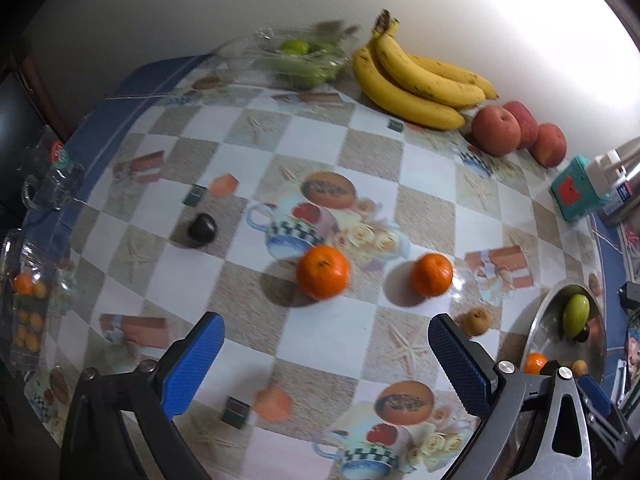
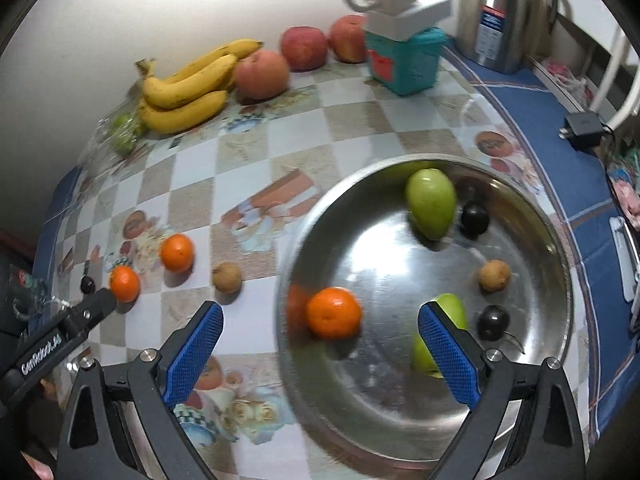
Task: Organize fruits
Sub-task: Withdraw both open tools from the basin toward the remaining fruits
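My left gripper (image 1: 326, 332) is open and empty, just short of two oranges on the table, one (image 1: 323, 272) ahead and one (image 1: 432, 274) to its right. A dark plum (image 1: 202, 230) lies further left, a small brown fruit (image 1: 476, 321) by the right finger. My right gripper (image 2: 320, 322) is open over the steel bowl (image 2: 400, 420). In the bowl lie an orange (image 2: 334, 312) between the fingers, two green fruits (image 2: 431, 203) (image 2: 452, 308), two dark plums (image 2: 475, 219) (image 2: 494, 322) and a brown fruit (image 2: 494, 275).
Bananas (image 1: 416, 80), three red apples (image 1: 516, 130) and a bag of green fruit (image 1: 304, 60) stand along the back wall. A teal box (image 2: 404, 62) and a steel kettle (image 2: 504, 16) stand at the back right. A clear box of small oranges (image 1: 28, 312) is at the left edge.
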Motion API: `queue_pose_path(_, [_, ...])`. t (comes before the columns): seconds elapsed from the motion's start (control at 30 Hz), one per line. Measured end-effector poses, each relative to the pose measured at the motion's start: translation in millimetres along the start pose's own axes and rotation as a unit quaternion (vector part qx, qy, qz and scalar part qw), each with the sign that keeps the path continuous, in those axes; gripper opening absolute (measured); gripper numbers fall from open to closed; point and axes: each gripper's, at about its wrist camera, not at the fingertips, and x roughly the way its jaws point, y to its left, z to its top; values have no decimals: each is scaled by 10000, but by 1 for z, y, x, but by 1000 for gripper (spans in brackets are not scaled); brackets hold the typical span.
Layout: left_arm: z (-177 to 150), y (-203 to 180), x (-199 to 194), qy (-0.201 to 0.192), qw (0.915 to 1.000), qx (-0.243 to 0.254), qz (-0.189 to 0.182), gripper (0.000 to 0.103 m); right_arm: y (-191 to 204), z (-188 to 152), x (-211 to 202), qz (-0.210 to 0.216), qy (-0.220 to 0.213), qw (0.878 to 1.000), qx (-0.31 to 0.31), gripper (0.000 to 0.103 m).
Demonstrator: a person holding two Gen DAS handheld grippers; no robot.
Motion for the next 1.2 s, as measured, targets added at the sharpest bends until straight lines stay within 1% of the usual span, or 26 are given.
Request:
queue_pose_path(0.07, [3,8,-1,-57,9999,-65,83,103,9,-1,1,100,23,9999,-117,98])
queue_pose_path(0.27, [15,48,-2,-155,9979,-566,260,103,28,-3,10,350,150,9987,-333,98])
queue_pose_path(0.4, [21,70,-1,-150,9960,-860,170,103,39,1,9,499,41,9978,-437,98])
queue_pose_path(0.53, [24,78,4,-83,9957,-925,47,103,49,7,8,603,-91,9968,-521,98])
queue_pose_path(0.67, [29,79,7,-71,9963,-854,63,103,58,11,9,642,-195,9956,-655,98])
queue_pose_path(0.77, [31,76,8,-63,9972,-742,32,103,61,14,12,656,-214,9955,-647,98])
queue_pose_path(0.97, [38,62,17,-19,9991,-423,-72,103,64,16,22,614,-147,9960,-639,98])
queue_pose_path(1.07, [39,56,22,10,9993,-325,-192,103,68,17,25,597,-148,9959,-668,98])
queue_pose_path(1.2, [41,44,24,-61,9996,-75,-249,103,73,20,27,538,-193,9958,-717,98])
